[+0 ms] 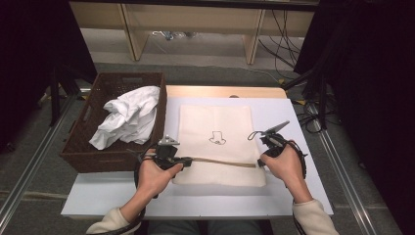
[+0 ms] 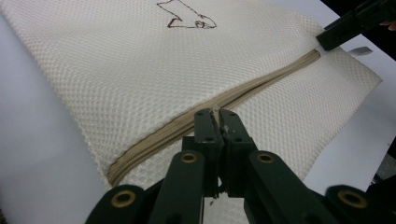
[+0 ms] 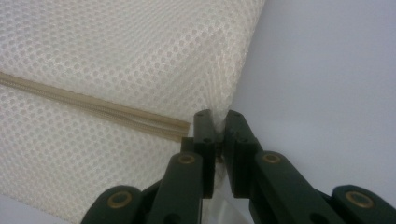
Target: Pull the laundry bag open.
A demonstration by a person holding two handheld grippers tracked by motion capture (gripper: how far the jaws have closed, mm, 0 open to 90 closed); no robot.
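- mesh laundry bag (image 1: 215,125) lies flat on the white table (image 1: 288,196), just right of the brown basket (image 1: 83,152) that holds crumpled white cloth (image 1: 128,120).
- tan zipper (image 1: 222,162) runs across the bag's near part, left to right in the high view. that is the long axis for the coming pull, roughly on the line between the two hands.
- left gripper (image 2: 218,114): jaws pressed together on the zipper line, at its left part. it looks like they pinch the slider or its tab, but the piece itself is hidden between the pads, so can't confirm.
- right gripper (image 3: 217,116): jaws pinched on the bag's mesh edge, right at the zipper's right end, on the bag's right side.
- from the left gripper the zipper stretches away towards the right gripper, which shows at its far end in the left gripper view.
- my read: right hand anchors the bag, left hand is the one to run along the zipper. pull should stay along the zipper axis, towards the right gripper.
- bag's printed outline (image 1: 218,139) sits on the far side of the zipper; bag's short bottom strip is nearest the person.
- risk: off-axis pull bunches the mesh or slips the pinch.
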